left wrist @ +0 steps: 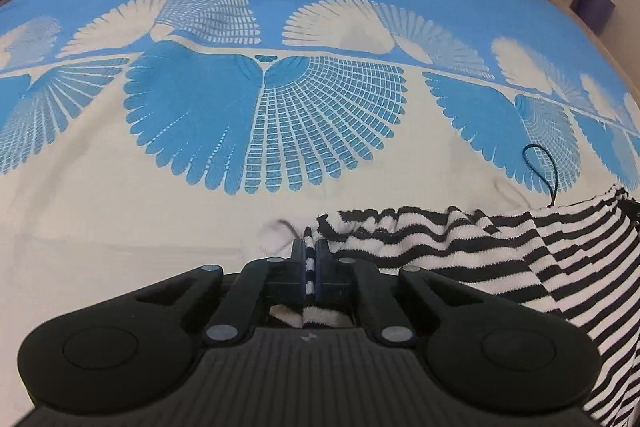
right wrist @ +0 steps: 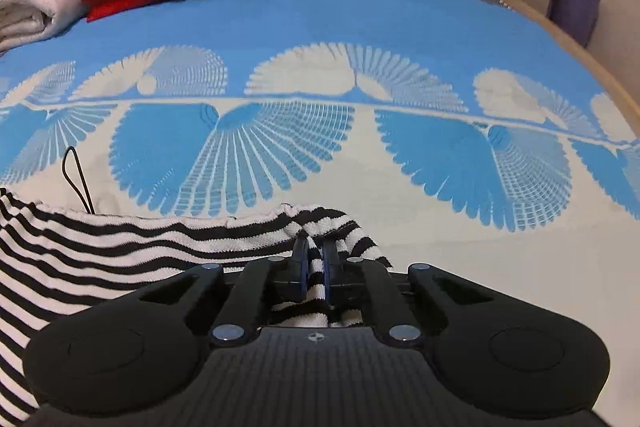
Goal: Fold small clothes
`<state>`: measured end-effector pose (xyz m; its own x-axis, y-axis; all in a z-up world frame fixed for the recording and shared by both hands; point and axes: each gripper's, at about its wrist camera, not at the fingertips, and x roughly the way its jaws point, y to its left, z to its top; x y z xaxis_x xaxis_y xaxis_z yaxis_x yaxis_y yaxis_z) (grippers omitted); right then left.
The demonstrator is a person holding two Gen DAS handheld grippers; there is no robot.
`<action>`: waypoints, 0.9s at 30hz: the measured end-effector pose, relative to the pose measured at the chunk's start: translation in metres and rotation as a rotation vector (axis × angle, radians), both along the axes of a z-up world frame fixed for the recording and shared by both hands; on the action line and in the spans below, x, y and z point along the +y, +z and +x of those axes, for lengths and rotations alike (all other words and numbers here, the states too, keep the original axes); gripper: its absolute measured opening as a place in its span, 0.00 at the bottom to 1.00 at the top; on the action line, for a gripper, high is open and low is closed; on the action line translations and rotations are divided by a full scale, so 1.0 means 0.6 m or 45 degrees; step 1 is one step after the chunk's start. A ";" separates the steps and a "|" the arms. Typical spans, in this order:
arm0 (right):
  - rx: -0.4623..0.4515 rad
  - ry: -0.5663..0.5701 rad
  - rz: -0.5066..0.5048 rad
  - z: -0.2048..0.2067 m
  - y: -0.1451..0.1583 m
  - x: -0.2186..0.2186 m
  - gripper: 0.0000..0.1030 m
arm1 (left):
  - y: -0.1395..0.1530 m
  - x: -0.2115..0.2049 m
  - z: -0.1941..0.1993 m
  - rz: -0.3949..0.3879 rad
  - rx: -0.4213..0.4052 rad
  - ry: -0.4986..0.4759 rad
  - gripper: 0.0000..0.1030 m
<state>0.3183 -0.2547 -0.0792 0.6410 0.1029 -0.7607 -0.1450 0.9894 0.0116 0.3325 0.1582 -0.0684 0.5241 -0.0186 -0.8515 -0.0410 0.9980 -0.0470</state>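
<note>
Two tools, left tool (left wrist: 310, 251) and right tool (right wrist: 315, 250), each clamped on the striped garment (left wrist: 460, 247).

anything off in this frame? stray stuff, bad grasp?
One oddity: a thin black cord loop lies on the bedsheet beside the striped garment's far edge; whether it is attached is unclear. Both grasps look fine: the left gripper and right gripper each pinch striped fabric.
</note>
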 end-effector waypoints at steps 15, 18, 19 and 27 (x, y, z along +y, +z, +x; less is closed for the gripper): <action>-0.026 -0.063 -0.052 0.034 -0.014 0.023 0.04 | -0.018 -0.004 0.025 0.137 -0.091 0.064 0.03; -0.014 0.011 -0.167 0.033 -0.036 0.041 0.05 | -0.015 -0.027 0.017 0.249 -0.107 -0.004 0.04; -0.017 0.035 -0.194 0.031 -0.036 0.044 0.08 | -0.013 -0.030 0.013 0.263 -0.095 -0.008 0.04; 0.031 -0.058 0.065 -0.020 0.063 -0.033 0.40 | 0.065 0.012 -0.049 0.129 0.128 -0.025 0.58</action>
<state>0.3064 -0.2746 -0.0412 0.6272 0.1132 -0.7706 -0.0989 0.9929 0.0654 0.3034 0.1651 -0.0294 0.4365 0.0605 -0.8977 -0.0208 0.9981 0.0572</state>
